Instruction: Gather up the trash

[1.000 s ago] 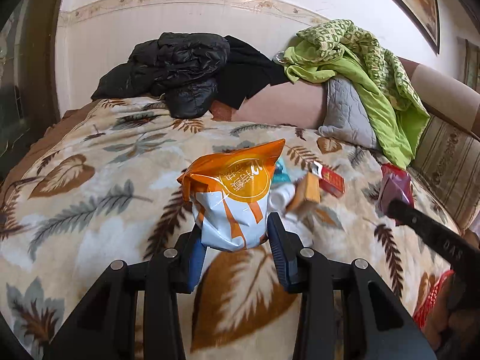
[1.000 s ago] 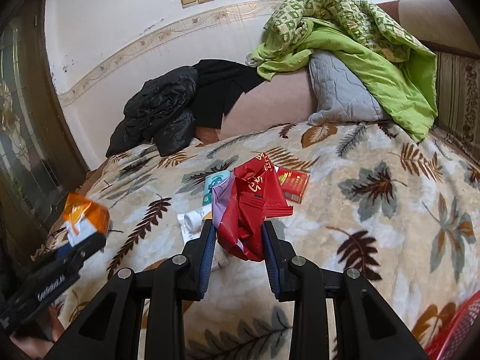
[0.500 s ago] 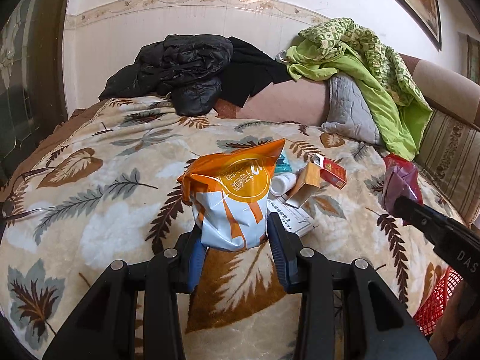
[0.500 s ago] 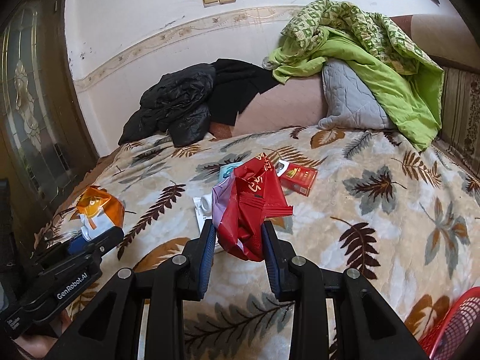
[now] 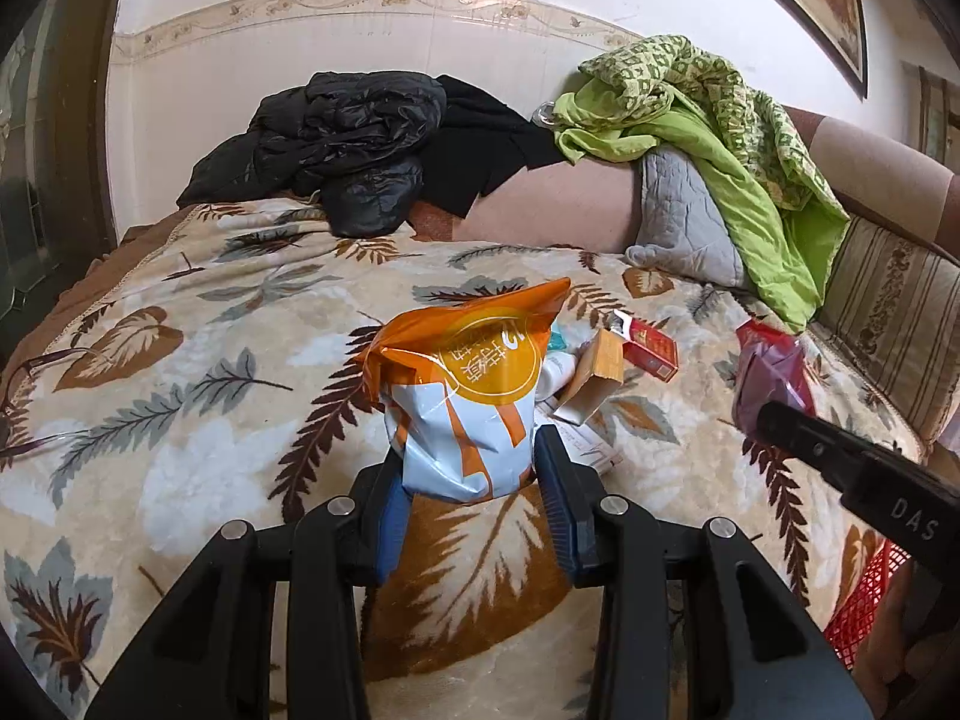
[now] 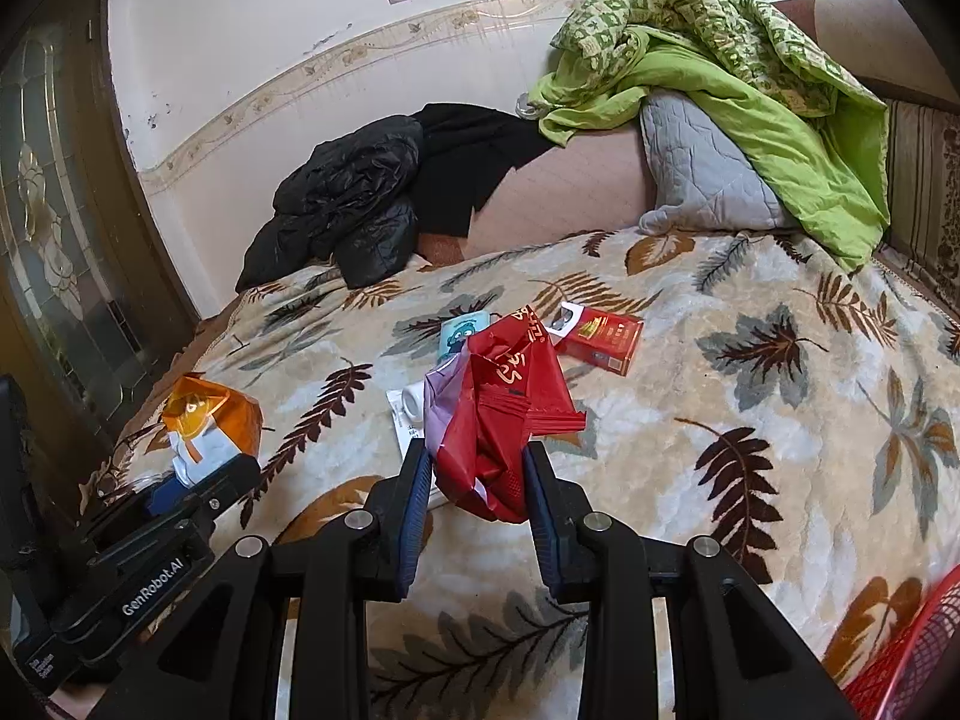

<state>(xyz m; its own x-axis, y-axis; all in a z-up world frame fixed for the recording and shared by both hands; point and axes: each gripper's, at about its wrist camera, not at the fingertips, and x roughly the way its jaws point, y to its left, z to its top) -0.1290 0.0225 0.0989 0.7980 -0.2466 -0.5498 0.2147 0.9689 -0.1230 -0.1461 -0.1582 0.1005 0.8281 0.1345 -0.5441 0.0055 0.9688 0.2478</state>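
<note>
Left wrist view: an orange and white plastic snack bag (image 5: 474,396) is clamped by its lower end between the blue pads of the left gripper (image 5: 474,498), whose jaws are closed only as far as the bag allows; the bag is held upright above the leaf-patterned plush blanket (image 5: 180,396). Just behind the bag, on the blanket, a small tan cardboard box (image 5: 591,375) is seen, and beyond that box a red cigarette pack (image 5: 651,348) with its lid open.

In the right wrist view, a crumpled red and purple foil wrapper (image 6: 498,414) is gripped between the pads of the right gripper (image 6: 477,492), the jaws being narrowed onto it. Behind the wrapper a white small bottle (image 6: 414,402) and a light blue packet (image 6: 459,330) are lying on the blanket, partly hidden. To the right of the snack bag, at the lower frame corner, the rim of a red mesh basket (image 6: 918,654) is visible. Far behind the bag, a black puffer jacket (image 5: 354,144) and a green quilt (image 5: 720,138) over a grey quilted pillow (image 5: 678,222) are piled against the wall.
</note>
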